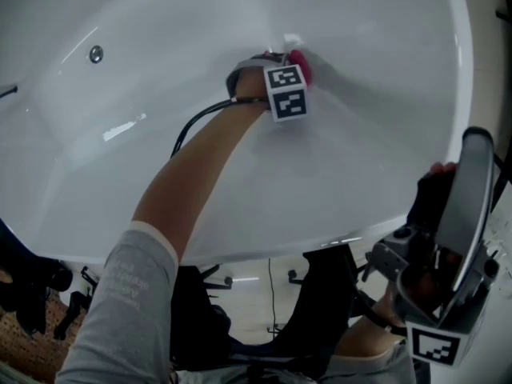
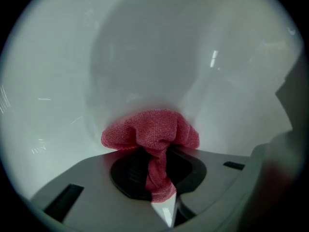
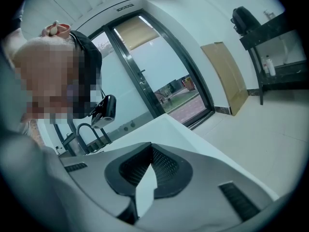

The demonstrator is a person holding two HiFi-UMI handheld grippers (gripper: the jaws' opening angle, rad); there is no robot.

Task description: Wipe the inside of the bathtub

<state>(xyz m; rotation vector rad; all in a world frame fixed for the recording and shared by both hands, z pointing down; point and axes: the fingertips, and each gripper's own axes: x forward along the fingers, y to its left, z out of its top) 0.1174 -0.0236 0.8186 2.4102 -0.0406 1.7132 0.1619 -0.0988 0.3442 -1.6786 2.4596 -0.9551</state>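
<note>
- Bathtub (image 1: 376,118): white, glossy, curved inner wall; it filled most of the head view.
- Round metal fitting (image 1: 96,54): set in the tub wall at upper left, well apart from the cloth.
- Left gripper (image 2: 157,161): reached down inside the tub on a bare left arm (image 1: 192,182). Its jaws were clamped on the cloth.
- Pink cloth (image 2: 150,129): a narrow tail was pinched between the left jaw pads. The bunched head spread past the tips and was pressed against the tub's inner wall, near the far side.
- Marker cube (image 1: 286,91): on the left gripper, just behind the cloth.
- Black cable (image 1: 196,122): looped from the left gripper back along the arm.
- Right gripper (image 3: 145,170): held outside the tub at the head view's lower right. Its jaw tips met with nothing between them.
- Glass door (image 3: 159,71): dark-framed, seen in the right gripper view beyond the tub rim (image 3: 166,124).
- Brown panel (image 3: 226,76): leaned on the wall beside the door.
</note>
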